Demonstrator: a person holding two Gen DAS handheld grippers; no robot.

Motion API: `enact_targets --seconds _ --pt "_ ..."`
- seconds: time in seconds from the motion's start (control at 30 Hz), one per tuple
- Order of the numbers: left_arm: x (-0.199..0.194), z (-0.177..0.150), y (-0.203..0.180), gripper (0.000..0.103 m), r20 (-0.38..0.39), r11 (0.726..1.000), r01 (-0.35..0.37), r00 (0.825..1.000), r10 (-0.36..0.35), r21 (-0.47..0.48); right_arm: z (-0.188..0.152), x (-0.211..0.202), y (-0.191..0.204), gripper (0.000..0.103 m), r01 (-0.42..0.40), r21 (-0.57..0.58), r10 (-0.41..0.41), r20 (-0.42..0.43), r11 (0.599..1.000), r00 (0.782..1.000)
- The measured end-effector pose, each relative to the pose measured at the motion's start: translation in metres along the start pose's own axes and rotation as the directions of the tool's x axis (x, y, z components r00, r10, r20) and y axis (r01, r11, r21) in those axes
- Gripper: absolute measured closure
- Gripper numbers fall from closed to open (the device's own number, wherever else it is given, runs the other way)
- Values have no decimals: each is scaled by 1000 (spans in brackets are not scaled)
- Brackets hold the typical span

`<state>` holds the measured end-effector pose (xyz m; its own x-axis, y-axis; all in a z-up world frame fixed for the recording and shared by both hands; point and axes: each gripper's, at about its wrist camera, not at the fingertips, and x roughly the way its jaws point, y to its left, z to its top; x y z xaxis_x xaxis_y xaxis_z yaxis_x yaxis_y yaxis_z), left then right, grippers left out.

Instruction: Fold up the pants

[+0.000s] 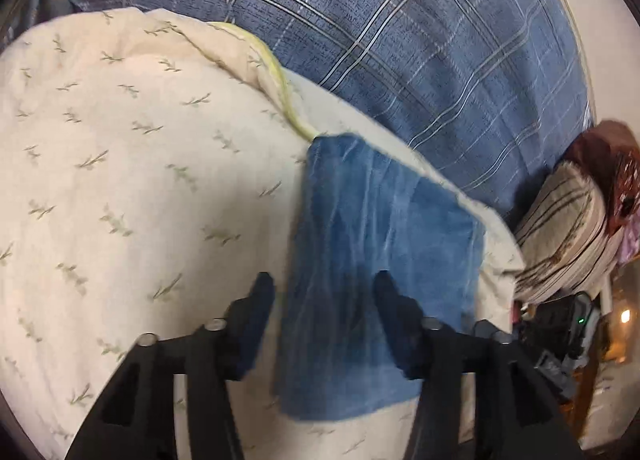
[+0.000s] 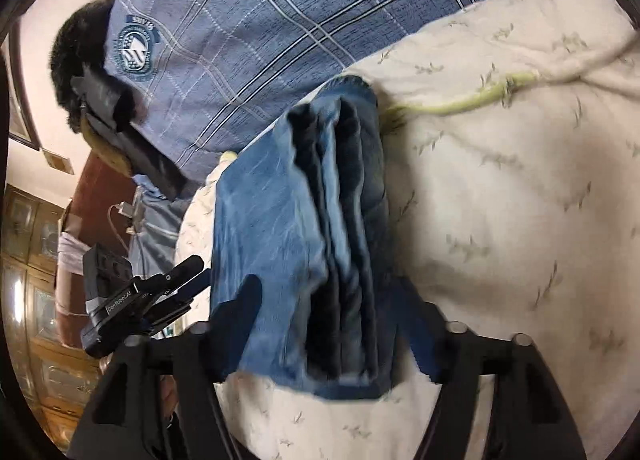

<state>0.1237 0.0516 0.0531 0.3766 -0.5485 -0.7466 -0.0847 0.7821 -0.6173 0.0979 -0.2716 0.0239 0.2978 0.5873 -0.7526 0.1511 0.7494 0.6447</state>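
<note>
The blue denim pants lie folded into a thick stack on the cream leaf-print bedding. My left gripper is open, its fingers wide apart just above the near end of the stack, holding nothing. In the right wrist view the pants show their layered folded edges. My right gripper is open, its two fingers standing on either side of the stack's near end. The left gripper also shows in the right wrist view, at the stack's left side.
A person in a blue plaid shirt stands close behind the bed. A yellow-green cord lies on the bedding beside the pants. A striped pillow and clutter sit at the right. Wooden cabinets stand at the left.
</note>
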Motion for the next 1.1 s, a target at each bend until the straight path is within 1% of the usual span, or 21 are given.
enact_targets --seconds 0.07,0.1,0.13,0.17,0.23,0.3,0.33,0.37,0.47,0.57,0.6,0.63,0.67,0.73,0.77,0.83,0.9,0.93,1.03,1.07,1.1 --pt "7 -6 -2 52 -21 1000 -3 1000 3 2 -8 7 -2 35 25 -5 -25 -18 1000 1000" --pt "11 -8 -6 57 -41 1000 24 999 -24 -2 -8 10 -2 46 24 -7 -24 -25 1000 999" --pt "12 -9 -8 65 -49 999 52 997 -52 -2 -8 10 0 52 18 -11 -18 -29 1000 999" --pt "11 -11 -11 70 -37 999 51 998 -50 9 -8 6 4 56 32 -31 -32 -12 999 999" --pt "6 -13 -16 87 -16 997 71 997 -70 39 -8 3 7 65 41 -47 -41 -5 998 999" --pt "0 -10 -12 92 -4 991 135 991 -135 15 -7 1 6 69 35 -41 -36 -11 999 999" --pt "-2 -9 -10 92 -4 988 152 988 -152 15 -7 2 5 70 32 -44 -33 -16 999 999" --pt "-2 -8 -8 92 -5 989 149 989 -149 23 -6 3 3 71 31 -43 -31 -18 999 999" --pt "5 -10 -7 92 -1 994 96 995 -96 54 -5 7 2 72 33 -47 -34 -23 998 999" --pt "4 -13 -4 87 -7 993 102 995 -102 65 -6 7 5 71 31 -91 -33 -20 995 999" --pt "3 -15 -5 78 -6 993 96 995 -96 68 -8 5 5 64 32 -99 -32 -7 995 999" --pt "1 -18 -2 75 5 994 88 996 -88 58 -13 -2 5 61 47 -101 -45 25 994 999" --pt "-8 -27 4 74 38 996 81 996 -83 47 -21 -12 8 55 64 -108 -57 67 992 996" --pt "-24 -44 9 65 70 994 93 993 -96 54 -40 -28 13 38 50 -127 -35 122 991 992" --pt "-31 -54 11 63 83 993 98 991 -103 61 -55 -38 14 35 49 -134 -27 160 990 987" --pt "-46 -77 14 57 133 994 73 988 -84 85 -74 -44 18 35 97 -161 -66 185 982 980" --pt "-52 -93 12 55 149 992 46 987 -63 120 -87 -41 22 35 151 -191 -117 179 970 977" --pt "-52 -102 8 55 155 989 14 987 -37 147 -91 -38 24 35 168 -204 -132 178 964 975" --pt "-47 -119 -2 55 170 970 -91 984 53 224 -97 -21 31 36 287 -271 -238 197 919 951" --pt "-44 -121 -7 56 180 962 -122 980 79 246 -96 -14 32 39 312 -279 -263 199 908 944" --pt "-40 -123 -13 57 195 953 -146 976 96 264 -95 -9 32 48 341 -281 -289 212 897 934"
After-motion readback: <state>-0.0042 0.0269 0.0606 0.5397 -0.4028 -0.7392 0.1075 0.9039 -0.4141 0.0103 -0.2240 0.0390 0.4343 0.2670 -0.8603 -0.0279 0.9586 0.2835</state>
